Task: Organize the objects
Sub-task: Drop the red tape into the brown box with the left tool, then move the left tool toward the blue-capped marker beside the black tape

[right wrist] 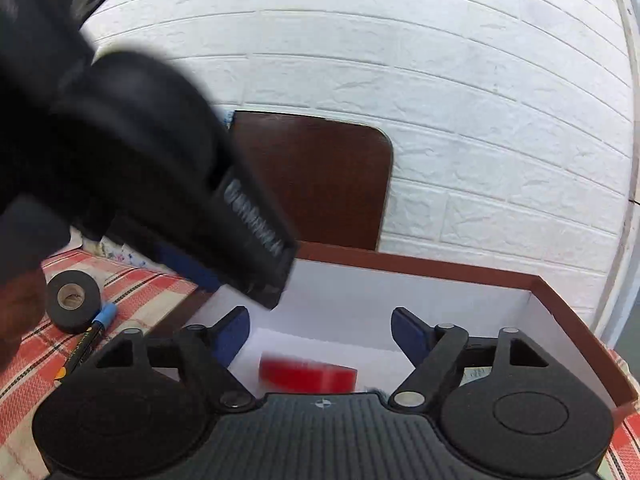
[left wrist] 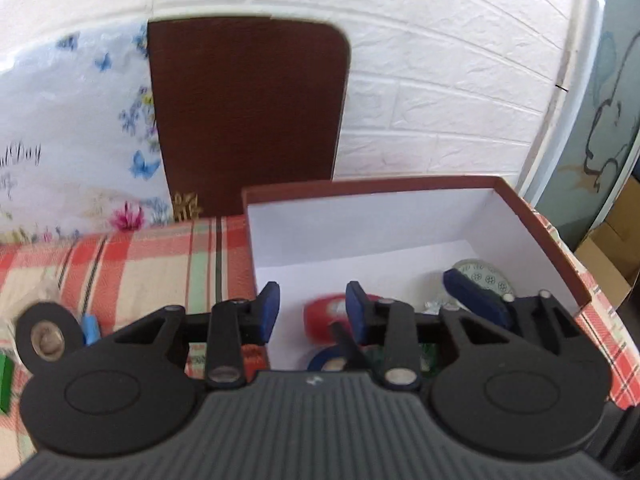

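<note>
left wrist view, near to far: left gripper [left wrist: 312, 304] open and empty over the box [left wrist: 544, 232]; red tape [left wrist: 324, 316] lies inside. right gripper [right wrist: 320, 336] also open, empty. black tape [left wrist: 44, 336] waits on the cloth [left wrist: 132, 264]; approach it squarely, jaws straddling the roll.

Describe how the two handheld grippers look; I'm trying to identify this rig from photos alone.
Both match. The left gripper and right gripper each have a dark grey ribbed body with a small white mark at its front edge, two round black discs at the sides, black linkage bars with silver pivot pins, and blue padded fingers. The left one, seen from the right wrist camera, bears blurred white lettering.
</note>
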{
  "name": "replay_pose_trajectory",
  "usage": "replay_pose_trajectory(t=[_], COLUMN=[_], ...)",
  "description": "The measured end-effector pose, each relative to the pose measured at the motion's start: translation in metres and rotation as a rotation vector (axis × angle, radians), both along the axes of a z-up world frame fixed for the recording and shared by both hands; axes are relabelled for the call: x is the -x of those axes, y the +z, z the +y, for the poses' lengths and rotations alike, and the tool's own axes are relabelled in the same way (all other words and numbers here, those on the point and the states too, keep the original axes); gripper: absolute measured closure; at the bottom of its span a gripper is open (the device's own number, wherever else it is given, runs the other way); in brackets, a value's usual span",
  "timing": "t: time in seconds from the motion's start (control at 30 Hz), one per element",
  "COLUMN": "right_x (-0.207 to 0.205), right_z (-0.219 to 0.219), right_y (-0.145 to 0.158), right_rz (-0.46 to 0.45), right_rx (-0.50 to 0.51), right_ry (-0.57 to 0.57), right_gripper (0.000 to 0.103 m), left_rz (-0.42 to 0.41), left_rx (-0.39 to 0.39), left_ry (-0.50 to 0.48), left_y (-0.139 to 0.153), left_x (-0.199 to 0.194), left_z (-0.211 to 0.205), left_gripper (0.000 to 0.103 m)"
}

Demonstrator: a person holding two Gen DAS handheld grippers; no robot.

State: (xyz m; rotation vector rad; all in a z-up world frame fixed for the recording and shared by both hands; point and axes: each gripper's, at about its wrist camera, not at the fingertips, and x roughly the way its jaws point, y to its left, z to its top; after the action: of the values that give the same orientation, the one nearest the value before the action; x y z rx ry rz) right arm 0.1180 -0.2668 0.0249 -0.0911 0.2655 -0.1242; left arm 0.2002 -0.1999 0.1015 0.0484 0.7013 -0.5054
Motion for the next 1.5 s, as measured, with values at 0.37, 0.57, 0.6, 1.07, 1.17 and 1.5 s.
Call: replay_pose_trajectory(t=[0.37,0.57,0.6,1.07,1.17,1.5], right_x=[0.108,0.123,0.116,-0.063,-0.100,-0.064], right_z=[0.023,0.076,0.089,0.189,0.200,0.203], right_y=[0.003,-0.017,-0.023,-0.028,-0.043,-0.048], right_rz=[-0.111,0.043,0.082,0.239,0.285,0.375], right_rx=[-0.132,-0.112,-0.123,0.036,0.091,0.118], right_ry=[-0.025,0.162,0.199,0.439,0.441,0.533], right_gripper=[0.027,0.032,0.034,0.020,0.021,0.027], left_rz=[-0.039,0.008,0.035,-0.134,-0.128,-0.125], left_rx=[0.071,0.045,0.034,-0.016,0.043,0.093], left_ry=[-0.024,0.119,0.171,0.513,0.511,0.507], left_y=[0.010,-0.025,-0.034,-0.121,-0.123,-0.124], left_x=[0.072,0.098,0.094,0.075,0.077,0.076], left_z=[0.051,0.139,0.158,0.303,0.311,0.318], left_gripper=[0.064,0.061,0.061,0.044,0.044,0.042])
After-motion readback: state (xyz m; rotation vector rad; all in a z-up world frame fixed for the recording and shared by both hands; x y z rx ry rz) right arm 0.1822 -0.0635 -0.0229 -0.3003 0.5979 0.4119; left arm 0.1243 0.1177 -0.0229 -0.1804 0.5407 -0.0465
